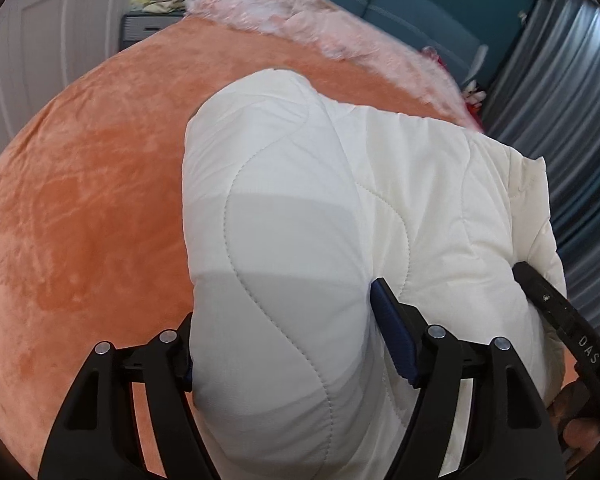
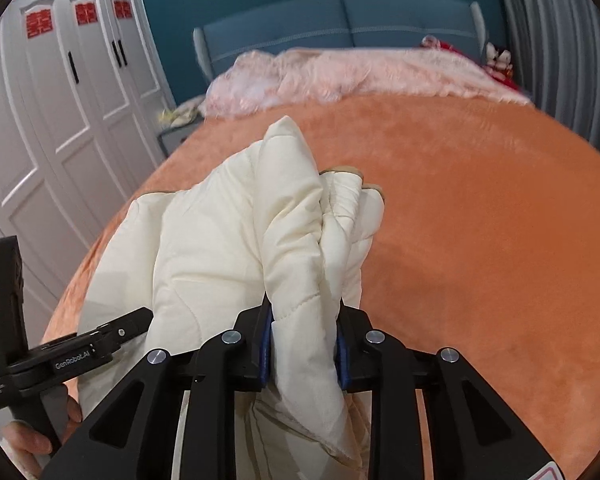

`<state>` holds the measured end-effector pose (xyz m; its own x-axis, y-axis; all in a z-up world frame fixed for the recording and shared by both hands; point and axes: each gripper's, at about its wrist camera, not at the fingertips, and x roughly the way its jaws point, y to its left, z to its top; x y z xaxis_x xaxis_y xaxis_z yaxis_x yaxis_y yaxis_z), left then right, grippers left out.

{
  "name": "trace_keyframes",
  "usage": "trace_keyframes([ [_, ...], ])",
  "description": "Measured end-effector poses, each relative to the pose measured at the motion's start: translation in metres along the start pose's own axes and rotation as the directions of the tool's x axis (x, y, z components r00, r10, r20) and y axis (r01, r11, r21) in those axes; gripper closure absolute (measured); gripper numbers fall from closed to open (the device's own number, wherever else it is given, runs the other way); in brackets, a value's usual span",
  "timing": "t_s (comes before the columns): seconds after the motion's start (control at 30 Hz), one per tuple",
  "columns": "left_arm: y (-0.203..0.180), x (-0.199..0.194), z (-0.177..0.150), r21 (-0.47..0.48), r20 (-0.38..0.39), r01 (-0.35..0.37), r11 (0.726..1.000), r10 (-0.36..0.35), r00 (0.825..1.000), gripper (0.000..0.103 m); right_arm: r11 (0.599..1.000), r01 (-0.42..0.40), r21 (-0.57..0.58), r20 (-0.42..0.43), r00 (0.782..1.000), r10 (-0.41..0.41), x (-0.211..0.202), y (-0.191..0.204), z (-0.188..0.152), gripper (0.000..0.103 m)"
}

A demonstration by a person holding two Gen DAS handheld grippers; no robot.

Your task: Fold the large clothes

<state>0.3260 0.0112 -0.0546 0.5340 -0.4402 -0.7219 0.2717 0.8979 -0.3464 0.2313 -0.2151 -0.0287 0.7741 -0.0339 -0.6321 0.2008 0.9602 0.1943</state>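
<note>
White quilted coat [image 1: 340, 208] lies bunched on the orange bed [image 1: 80, 200], right under both grippers and running away toward the headboard. Left gripper [image 1: 280, 336] has its fingers spread wide around a puffy fold, pads against the fabric on both sides. Right gripper [image 2: 304, 344] fingers pinch a narrower bunched ridge. Right is nearer the coat's loose, crumpled edge. Right view shows the cuff end [image 2: 348, 176] and the wardrobe [image 2: 60, 120]; left view shows the smooth folded bulk instead.

A home bedroom: an orange-covered bed [image 2: 460, 220], blue padded headboard [image 2: 340, 20], white wardrobe doors [image 2: 60, 120] and curtains [image 2: 560, 40].
</note>
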Motion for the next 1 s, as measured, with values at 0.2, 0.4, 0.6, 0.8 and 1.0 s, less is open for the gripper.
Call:
trace_keyframes([
  [0.2, 0.000, 0.042, 0.000, 0.016, -0.058, -0.072, 0.997, 0.073, 0.996, 0.029, 0.999, 0.033, 0.035, -0.122, 0.992, -0.029, 0.052, -0.022, -0.010, 0.075],
  [0.4, 0.017, 0.051, -0.003, -0.024, -0.041, -0.120, 0.993, 0.119, 0.992, 0.010, 0.997, 0.033, 0.072, -0.111, 0.994, -0.025, 0.062, -0.034, -0.015, 0.051],
  [0.6, -0.022, -0.034, -0.008, 0.070, 0.133, -0.236, 0.969, 0.225, 0.965, 0.014, 0.997, 0.060, 0.050, 0.118, 0.991, -0.065, -0.035, -0.035, -0.006, 0.050],
  [0.8, -0.056, -0.067, -0.036, 0.093, 0.097, -0.240, 0.966, 0.232, 0.968, 0.014, 0.996, 0.007, -0.087, -0.003, 1.000, -0.007, -0.048, -0.014, -0.033, 0.090],
  [1.0, -0.056, -0.035, -0.057, 0.072, -0.023, -0.278, 0.958, 0.280, 0.960, 0.025, 0.994, 0.004, -0.107, -0.138, 0.990, -0.019, -0.016, -0.009, -0.057, 0.101],
])
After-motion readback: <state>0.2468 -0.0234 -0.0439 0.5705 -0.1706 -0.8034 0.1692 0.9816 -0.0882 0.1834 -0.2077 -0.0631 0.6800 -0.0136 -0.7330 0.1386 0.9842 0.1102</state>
